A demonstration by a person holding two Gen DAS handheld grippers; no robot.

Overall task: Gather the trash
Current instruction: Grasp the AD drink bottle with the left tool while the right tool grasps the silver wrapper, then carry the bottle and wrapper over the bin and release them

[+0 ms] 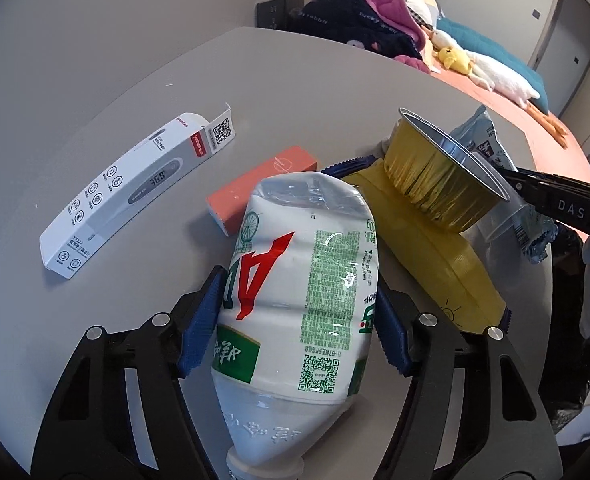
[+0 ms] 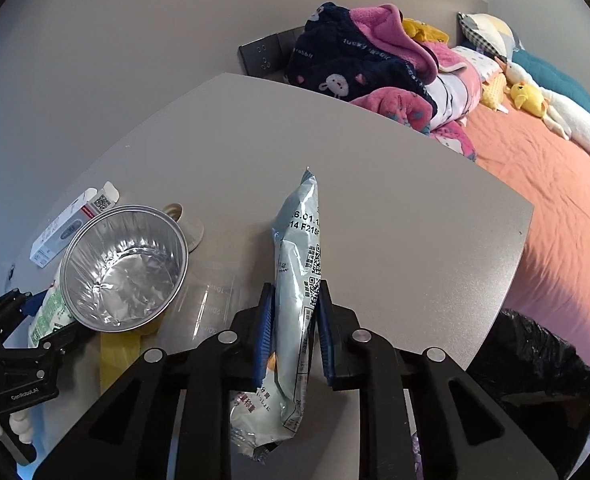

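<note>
The grey table (image 2: 375, 184) is bare across its far half and along the right edge beside the bed (image 2: 555, 208), leaving open passage there. The near left corner is crowded: a foil bowl (image 2: 123, 268), a yellow pouch (image 1: 427, 240), an orange box (image 1: 255, 188) and a white carton (image 1: 131, 196) lie close together. A black-lined bin (image 2: 535, 364), apparently open, stands off the near right corner.

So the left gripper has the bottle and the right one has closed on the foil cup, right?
Not quite. The left gripper does have the bottle, but the right gripper has closed on the snack packet, as the right wrist view shows. The foil cup sits free to one side.
</note>
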